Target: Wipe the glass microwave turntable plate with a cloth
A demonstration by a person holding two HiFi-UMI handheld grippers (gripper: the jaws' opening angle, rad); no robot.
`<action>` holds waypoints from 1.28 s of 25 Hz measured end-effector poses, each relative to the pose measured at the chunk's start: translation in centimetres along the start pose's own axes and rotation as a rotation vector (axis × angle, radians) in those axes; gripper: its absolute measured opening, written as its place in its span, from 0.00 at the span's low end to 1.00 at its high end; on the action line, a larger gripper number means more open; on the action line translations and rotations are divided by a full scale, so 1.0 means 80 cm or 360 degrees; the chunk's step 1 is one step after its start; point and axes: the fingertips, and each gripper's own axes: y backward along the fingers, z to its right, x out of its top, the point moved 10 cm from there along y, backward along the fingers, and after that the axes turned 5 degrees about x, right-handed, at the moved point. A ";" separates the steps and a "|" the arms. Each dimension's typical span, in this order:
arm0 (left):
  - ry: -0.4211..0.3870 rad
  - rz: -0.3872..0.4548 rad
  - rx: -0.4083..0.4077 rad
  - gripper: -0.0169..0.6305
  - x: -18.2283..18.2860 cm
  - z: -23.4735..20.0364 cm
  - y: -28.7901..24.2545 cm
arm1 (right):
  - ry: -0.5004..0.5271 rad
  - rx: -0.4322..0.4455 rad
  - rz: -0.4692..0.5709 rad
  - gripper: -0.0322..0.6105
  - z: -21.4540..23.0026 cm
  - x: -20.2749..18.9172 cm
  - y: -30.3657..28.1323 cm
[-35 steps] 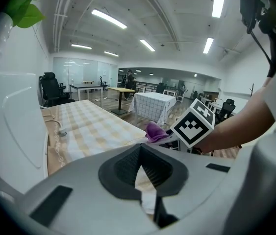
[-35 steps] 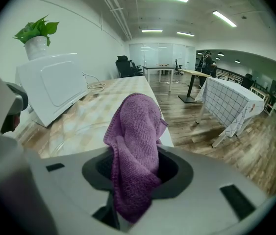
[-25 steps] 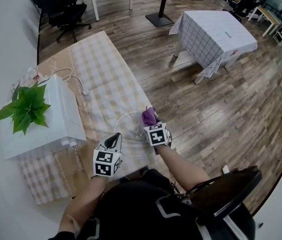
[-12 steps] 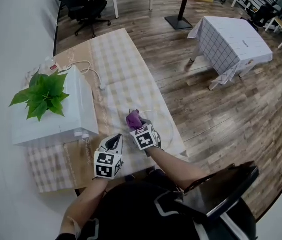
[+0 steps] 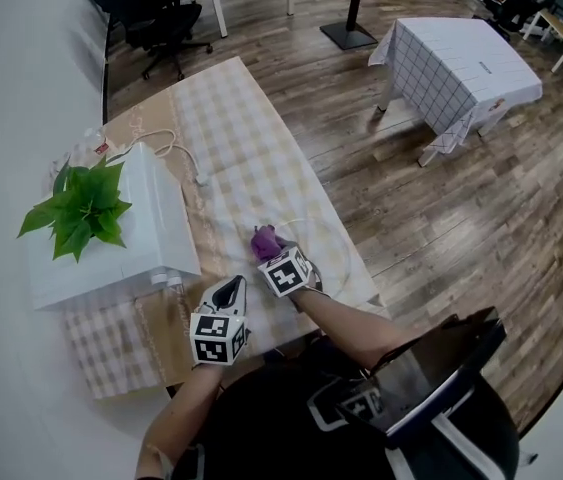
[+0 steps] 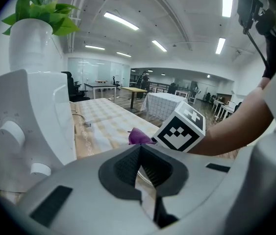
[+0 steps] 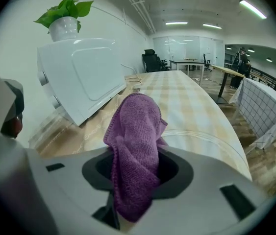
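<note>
The head view alone shows the whole layout: a checked counter, a white microwave with a leafy plant on top, and both grippers at the near edge. The glass plate is only a faint ring there, but the right gripper view shows its rim plainly, lying flat on the counter just past the jaws. The right gripper has its jaws closed on a purple cloth. The cloth bunches up above the jaws and hangs down in front of them, over the near left part of the plate. The left gripper sits beside the plate's near left edge, its jaws drawn to a thin slit, seemingly nipping the rim. Its view also catches the cloth tip and the right gripper's marker cube
</note>
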 end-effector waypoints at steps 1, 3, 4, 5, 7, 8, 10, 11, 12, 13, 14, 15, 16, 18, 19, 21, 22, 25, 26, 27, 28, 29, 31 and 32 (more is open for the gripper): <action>-0.0004 0.0003 -0.0009 0.04 0.001 0.002 -0.002 | -0.0005 -0.0008 -0.0005 0.29 0.003 -0.002 0.002; -0.0025 0.0010 -0.0030 0.04 0.004 0.005 -0.006 | -0.0019 -0.0031 -0.0011 0.29 0.010 -0.005 0.007; -0.0035 0.0014 -0.0042 0.04 0.007 0.008 -0.008 | -0.0029 -0.0045 -0.0010 0.29 0.015 -0.007 0.010; -0.0044 0.0018 -0.0054 0.04 0.009 0.011 -0.010 | -0.0042 -0.0060 -0.0007 0.29 0.019 -0.008 0.014; -0.0060 0.0031 -0.0080 0.04 0.012 0.018 -0.014 | -0.0068 -0.0089 -0.0006 0.29 0.029 -0.013 0.023; -0.0066 0.0037 -0.0094 0.04 0.014 0.021 -0.017 | -0.0080 -0.0104 -0.0006 0.29 0.034 -0.017 0.027; -0.0076 0.0046 -0.0124 0.04 0.016 0.029 -0.021 | -0.0102 -0.0134 -0.0010 0.29 0.043 -0.024 0.036; -0.0081 0.0049 -0.0141 0.04 0.017 0.032 -0.022 | -0.0111 -0.0149 -0.0011 0.29 0.047 -0.028 0.040; -0.0088 0.0052 -0.0157 0.04 0.017 0.035 -0.024 | -0.0121 -0.0164 -0.0010 0.29 0.051 -0.031 0.045; -0.0096 0.0055 -0.0173 0.04 0.018 0.038 -0.026 | -0.0132 -0.0180 -0.0007 0.29 0.055 -0.035 0.049; -0.0103 0.0057 -0.0187 0.04 0.019 0.041 -0.028 | -0.0142 -0.0195 -0.0003 0.29 0.059 -0.037 0.052; -0.0110 0.0059 -0.0200 0.04 0.019 0.042 -0.030 | -0.0151 -0.0209 0.0002 0.29 0.064 -0.040 0.055; -0.0114 0.0060 -0.0211 0.04 0.019 0.044 -0.031 | -0.0157 -0.0222 0.0004 0.29 0.067 -0.043 0.058; -0.0119 0.0064 -0.0232 0.04 0.019 0.049 -0.033 | -0.0169 -0.0250 -0.0010 0.29 0.073 -0.050 0.066; -0.0123 0.0066 -0.0243 0.04 0.018 0.051 -0.034 | -0.0175 -0.0265 -0.0018 0.29 0.077 -0.054 0.070; -0.0136 0.0067 -0.0259 0.04 0.018 0.054 -0.033 | -0.0188 -0.0297 -0.0029 0.29 0.084 -0.061 0.079; -0.0145 0.0067 -0.0266 0.04 0.017 0.055 -0.033 | -0.0194 -0.0311 -0.0032 0.29 0.088 -0.064 0.082; -0.0151 0.0067 -0.0284 0.04 0.015 0.057 -0.033 | -0.0214 -0.0355 -0.0040 0.30 0.100 -0.072 0.094; -0.0149 0.0068 -0.0287 0.04 0.015 0.058 -0.032 | -0.0220 -0.0370 -0.0041 0.30 0.104 -0.075 0.098; -0.0148 0.0068 -0.0288 0.04 0.014 0.058 -0.031 | -0.0226 -0.0384 -0.0042 0.30 0.108 -0.078 0.102; -0.0147 0.0068 -0.0290 0.04 0.014 0.058 -0.030 | -0.0230 -0.0397 -0.0045 0.30 0.112 -0.081 0.106; -0.0146 0.0069 -0.0291 0.04 0.013 0.059 -0.030 | -0.0231 -0.0410 -0.0048 0.30 0.116 -0.084 0.110; -0.0144 0.0071 -0.0293 0.04 0.011 0.058 -0.028 | -0.0226 -0.0434 -0.0049 0.30 0.123 -0.088 0.117; -0.0143 0.0073 -0.0294 0.04 0.010 0.058 -0.028 | -0.0232 -0.0446 -0.0049 0.30 0.126 -0.090 0.120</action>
